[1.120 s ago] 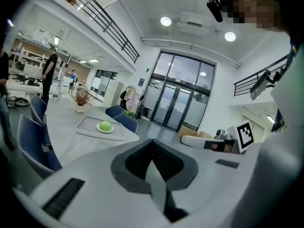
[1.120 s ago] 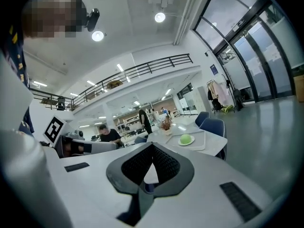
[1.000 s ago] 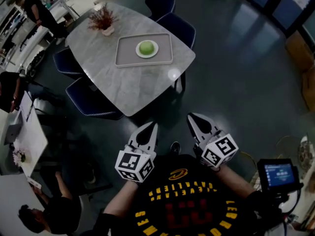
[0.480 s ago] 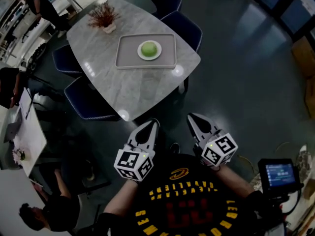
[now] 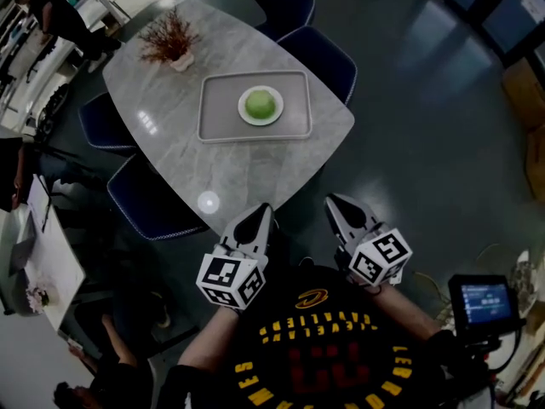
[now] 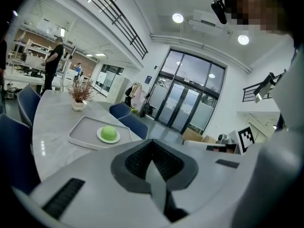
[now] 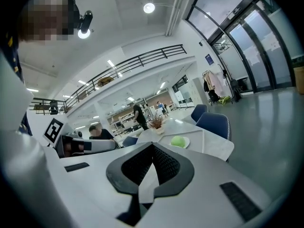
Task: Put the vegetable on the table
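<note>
Left gripper, right gripper: my jaws pressed together, nothing held, at the worktop edge. Vegetable: green, on plate in tray, well ahead. Step, likely: approach. Next: reach in, part jaws, straddle it.

One table, one tray, one plate, one vegetable and one plant are counted. Four chairs are noted. Two grippers are recorded: left gripper, right gripper.
</note>
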Motion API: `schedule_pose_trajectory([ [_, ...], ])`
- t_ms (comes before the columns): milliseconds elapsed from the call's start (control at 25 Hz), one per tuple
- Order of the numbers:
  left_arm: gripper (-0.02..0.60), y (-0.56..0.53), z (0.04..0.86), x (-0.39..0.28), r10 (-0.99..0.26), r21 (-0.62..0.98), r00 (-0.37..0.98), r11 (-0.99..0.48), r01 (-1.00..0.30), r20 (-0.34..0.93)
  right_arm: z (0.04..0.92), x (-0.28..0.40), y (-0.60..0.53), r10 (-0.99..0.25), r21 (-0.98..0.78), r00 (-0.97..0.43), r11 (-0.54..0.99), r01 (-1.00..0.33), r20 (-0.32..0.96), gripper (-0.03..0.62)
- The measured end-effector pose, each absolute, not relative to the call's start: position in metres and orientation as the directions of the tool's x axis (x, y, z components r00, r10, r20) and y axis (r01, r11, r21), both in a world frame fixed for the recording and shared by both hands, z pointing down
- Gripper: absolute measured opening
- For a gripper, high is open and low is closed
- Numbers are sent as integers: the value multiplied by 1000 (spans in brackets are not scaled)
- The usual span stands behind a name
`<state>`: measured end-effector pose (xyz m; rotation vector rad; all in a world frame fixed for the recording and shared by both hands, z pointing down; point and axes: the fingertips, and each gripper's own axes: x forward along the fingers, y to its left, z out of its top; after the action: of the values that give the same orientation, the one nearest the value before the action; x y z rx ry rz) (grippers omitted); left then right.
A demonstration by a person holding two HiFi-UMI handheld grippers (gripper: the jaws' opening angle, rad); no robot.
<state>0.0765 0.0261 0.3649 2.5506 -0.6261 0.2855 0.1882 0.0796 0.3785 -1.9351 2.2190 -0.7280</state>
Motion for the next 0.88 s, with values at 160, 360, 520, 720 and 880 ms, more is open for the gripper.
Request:
schedule_pose_trajectory([
  [160, 2, -14, 362, 90, -355, 424, 886, -782, -457, 300, 377, 198, 44, -959, -410, -156, 47, -911, 238, 6],
  [360, 2, -57, 361, 97, -327, 436, 900, -792, -427, 287, 377, 204, 7, -957, -399, -113, -3, -917, 267, 6],
  [520, 2, -88, 363, 98, -308, 454, 908, -791, -410, 284, 380, 206, -20, -950, -392, -93, -32, -919, 297, 6],
  [720, 2, -108, 371, 105, -299, 476, 910, -780, -406, 287, 386, 215, -37, -937, -381, -88, -51, -923, 337, 6],
  [880, 2, -117, 380, 101, -312, 512, 901, -745, -428, 300, 393, 220, -50, -925, -378, -90, -61, -924, 370, 6],
])
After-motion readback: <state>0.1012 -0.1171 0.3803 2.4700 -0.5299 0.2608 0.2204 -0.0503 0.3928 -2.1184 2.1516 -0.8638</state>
